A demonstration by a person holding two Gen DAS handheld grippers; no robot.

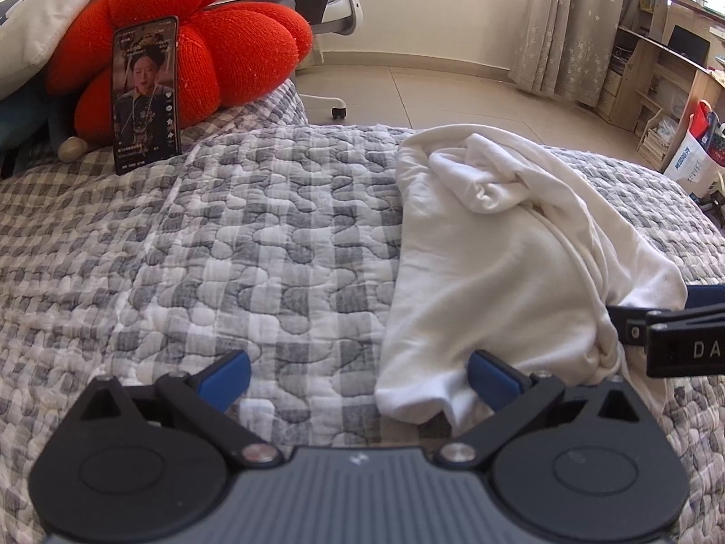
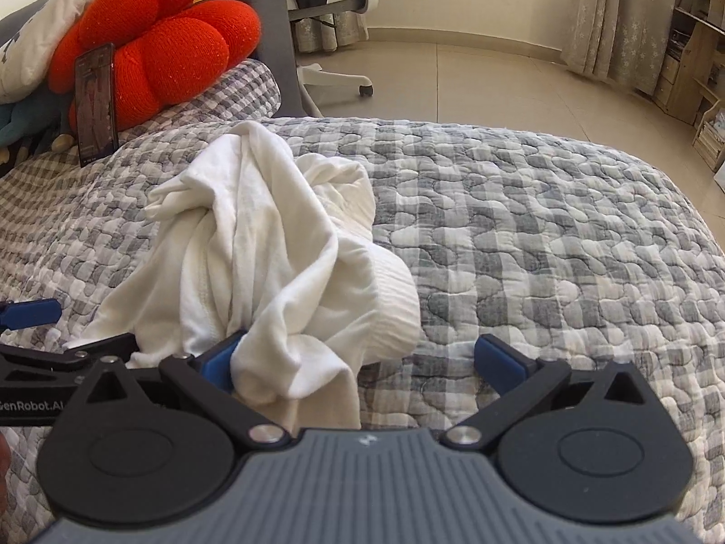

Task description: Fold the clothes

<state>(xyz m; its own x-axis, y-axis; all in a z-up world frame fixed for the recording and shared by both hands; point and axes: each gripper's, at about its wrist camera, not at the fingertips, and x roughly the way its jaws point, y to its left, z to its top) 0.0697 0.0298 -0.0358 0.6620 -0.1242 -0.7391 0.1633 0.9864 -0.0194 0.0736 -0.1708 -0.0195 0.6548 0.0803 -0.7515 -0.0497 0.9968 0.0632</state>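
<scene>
Both claws are hovering low over a bed, side by side. Left gripper (image 1: 360,378) is sitting with its blue-padded jaws spread wide, released, its right pad (image 1: 491,378) touching the near edge of a crumpled white garment (image 1: 498,272) that is lying at about 1 o'clock in the left wrist view. Right gripper (image 2: 362,365) is also spread wide and gripping nothing, though a fold of the same garment (image 2: 272,249) is draping over its left pad (image 2: 219,360); in the right wrist view the cloth is bunching up at about 11 o'clock. Each claw is showing at the edge of the other's view. Beneath everything, a grey-and-white checked quilt (image 1: 253,245) is covering the bed. Farther off, at about 10 o'clock, a phone (image 1: 146,94) is standing upright with its screen lit, leaning against a red flower-shaped cushion (image 1: 217,45). Beyond the bed, a white office chair (image 2: 335,22) is standing on a tiled floor (image 1: 430,95), with pale curtains (image 1: 571,22) hanging at about 2 o'clock.
</scene>
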